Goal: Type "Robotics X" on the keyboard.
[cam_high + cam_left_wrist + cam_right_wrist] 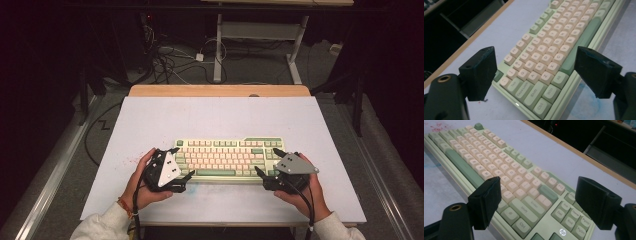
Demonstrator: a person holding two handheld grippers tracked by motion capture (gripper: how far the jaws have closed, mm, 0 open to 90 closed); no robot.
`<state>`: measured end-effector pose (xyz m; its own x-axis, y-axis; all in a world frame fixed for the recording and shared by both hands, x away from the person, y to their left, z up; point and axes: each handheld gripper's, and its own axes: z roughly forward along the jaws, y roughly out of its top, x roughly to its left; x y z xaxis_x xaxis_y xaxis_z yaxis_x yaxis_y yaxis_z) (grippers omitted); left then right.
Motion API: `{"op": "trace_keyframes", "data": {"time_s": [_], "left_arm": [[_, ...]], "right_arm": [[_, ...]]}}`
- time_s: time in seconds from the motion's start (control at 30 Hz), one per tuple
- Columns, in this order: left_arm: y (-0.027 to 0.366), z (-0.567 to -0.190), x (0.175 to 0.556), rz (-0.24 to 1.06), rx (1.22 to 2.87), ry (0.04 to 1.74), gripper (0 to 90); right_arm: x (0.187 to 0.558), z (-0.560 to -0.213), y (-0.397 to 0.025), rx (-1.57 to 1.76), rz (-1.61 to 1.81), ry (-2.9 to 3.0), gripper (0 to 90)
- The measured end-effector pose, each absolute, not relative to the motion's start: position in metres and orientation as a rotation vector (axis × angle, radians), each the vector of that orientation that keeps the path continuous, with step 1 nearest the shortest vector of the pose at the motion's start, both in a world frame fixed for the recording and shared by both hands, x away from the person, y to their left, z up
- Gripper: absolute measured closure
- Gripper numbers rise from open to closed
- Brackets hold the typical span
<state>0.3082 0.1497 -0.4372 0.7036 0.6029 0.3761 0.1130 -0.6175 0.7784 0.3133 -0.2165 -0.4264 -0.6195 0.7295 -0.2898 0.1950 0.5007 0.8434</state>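
We count 1 pale green keyboard with cream and green keycaps point(227, 160), the sole kbd on the bench. 1 bench w/ a white top and a wooden far edge point(220, 120). We're holding 2 black two-jaw grippers: 1 left gripper point(180, 167), 1 right gripper point(267, 162), each w/ 2 jaws, so 4 jaws total. 2 hands, 1 per gripper. 1 long green spacebar point(215, 173) on the kbd.

Both tongs black: left tongs point(183, 176) carry a white-grey three-cornered plate, right tongs point(268, 162) a grey one. Black cables trail back. White sleeves, orange wristband on left wrist.
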Motion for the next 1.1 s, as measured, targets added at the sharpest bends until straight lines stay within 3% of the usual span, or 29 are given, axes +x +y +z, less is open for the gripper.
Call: {"op": "trace_keyframes", "data": {"time_s": [1.1], "left_arm": [[0.201,-0.458,0.290,0.809,2.203,0.653,16.7]], "right_arm": [[0.294,-0.430,-0.250,0.799,1.028,2.053,21.1]]}}
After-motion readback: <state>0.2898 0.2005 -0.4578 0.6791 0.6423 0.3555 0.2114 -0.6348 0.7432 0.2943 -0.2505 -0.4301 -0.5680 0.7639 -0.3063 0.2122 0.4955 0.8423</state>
